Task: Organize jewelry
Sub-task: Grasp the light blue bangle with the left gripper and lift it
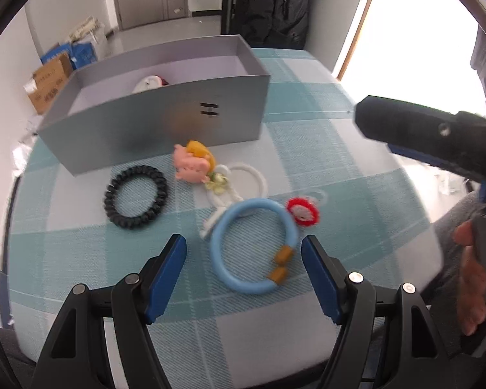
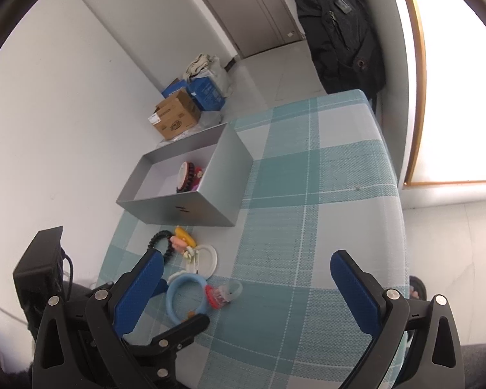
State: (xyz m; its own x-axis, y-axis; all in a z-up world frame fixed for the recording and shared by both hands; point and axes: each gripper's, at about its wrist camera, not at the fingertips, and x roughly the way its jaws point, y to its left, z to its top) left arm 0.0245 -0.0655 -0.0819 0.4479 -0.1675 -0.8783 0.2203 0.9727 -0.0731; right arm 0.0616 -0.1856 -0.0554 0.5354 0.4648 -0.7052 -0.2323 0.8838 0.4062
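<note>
My table wears a checked cloth of teal and pale grey squares crossed by thin white lines. Beyond its far left corner, on the floor against the white wall, stands a brown carton with a blue box just beside it and a pale bag heaped behind both. A grey door closes the far wall. A black coat hangs past the table's far edge. To the right, a wood-framed window glares white.
</note>
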